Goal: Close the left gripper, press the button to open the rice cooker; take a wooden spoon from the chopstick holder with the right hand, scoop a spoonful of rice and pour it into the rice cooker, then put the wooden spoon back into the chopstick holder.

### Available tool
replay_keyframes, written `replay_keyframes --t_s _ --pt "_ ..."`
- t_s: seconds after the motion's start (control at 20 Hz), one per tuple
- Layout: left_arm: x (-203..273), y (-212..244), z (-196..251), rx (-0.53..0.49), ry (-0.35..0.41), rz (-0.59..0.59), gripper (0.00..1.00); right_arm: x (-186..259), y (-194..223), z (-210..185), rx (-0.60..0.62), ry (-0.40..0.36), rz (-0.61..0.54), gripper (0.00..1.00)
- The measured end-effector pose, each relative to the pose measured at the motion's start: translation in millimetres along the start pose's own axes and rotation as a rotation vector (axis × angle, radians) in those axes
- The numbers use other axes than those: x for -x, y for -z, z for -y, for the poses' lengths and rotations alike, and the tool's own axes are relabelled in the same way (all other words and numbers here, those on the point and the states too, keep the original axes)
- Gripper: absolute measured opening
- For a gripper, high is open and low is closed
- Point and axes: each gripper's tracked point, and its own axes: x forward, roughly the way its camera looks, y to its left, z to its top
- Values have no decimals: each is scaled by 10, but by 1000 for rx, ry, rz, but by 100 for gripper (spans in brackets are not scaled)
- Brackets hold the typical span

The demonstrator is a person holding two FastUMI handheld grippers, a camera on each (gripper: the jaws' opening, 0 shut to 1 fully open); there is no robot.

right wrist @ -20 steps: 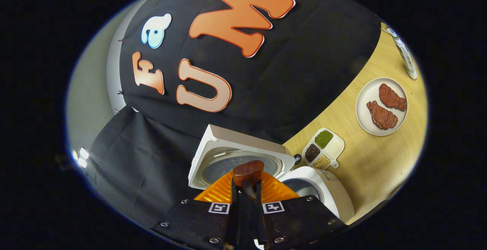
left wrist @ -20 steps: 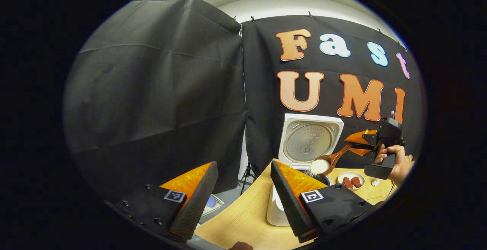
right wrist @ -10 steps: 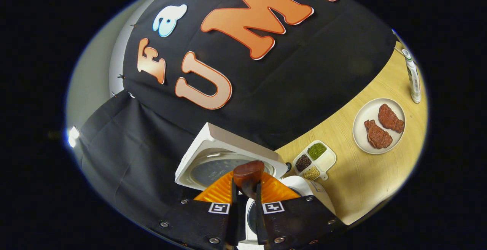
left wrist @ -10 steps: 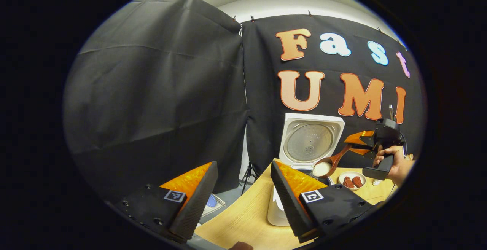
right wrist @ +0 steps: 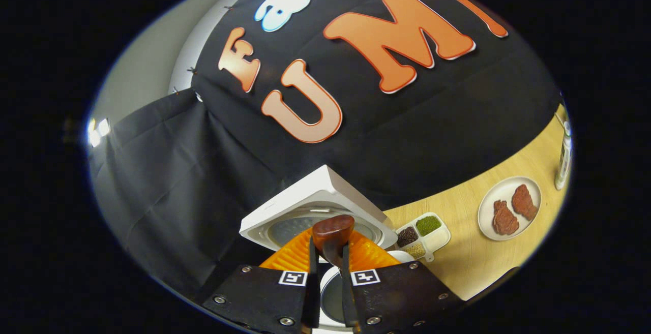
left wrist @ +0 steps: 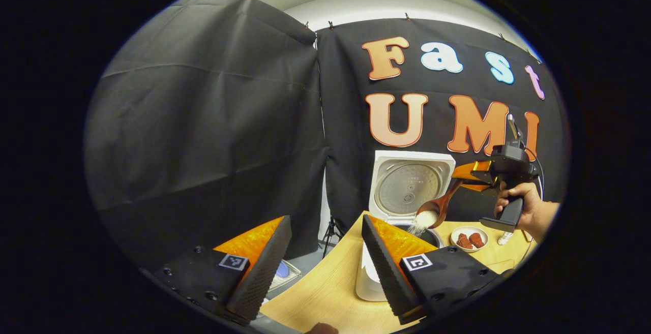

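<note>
One table (left wrist: 325,288), light wood; everything below is placed relative to the rice cooker (left wrist: 367,278) on it. One rice cooker, white, lid (left wrist: 411,185) standing open and upright behind the pot opening. In the right gripper view the same lid (right wrist: 315,199) sits just above the fingers, pot opening straight below them.

Two grippers. Left gripper (left wrist: 323,268): jaws wide apart, holding nothing, low in front of the cooker with its right-hand finger overlapping the cooker body in the picture. Right gripper (left wrist: 470,174): held in a hand (left wrist: 524,209) up and to the right of the cooker, level with the lid. In its own view the right gripper (right wrist: 326,278) has both fingers clamped on the handle of the wooden spoon (right wrist: 333,232), handle running up between the pads.

One wooden spoon (left wrist: 437,204), tilted bowl-down over the pot opening, white rice (left wrist: 423,220) spilling from the bowl toward the pot.

One plate (right wrist: 485,207) right of the cooker, carrying two brown meat pieces. One divided tray (right wrist: 440,237) with four compartments just beside the cooker. One bottle (right wrist: 563,158) far right, beyond the plate.
</note>
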Motion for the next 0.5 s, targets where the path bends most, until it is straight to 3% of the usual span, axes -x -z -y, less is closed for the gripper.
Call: replay_keyframes --t_s 0.5 --pt "26 30 -89 1 -14 -5 94 -38 -54 -384 259 -30 38 17"
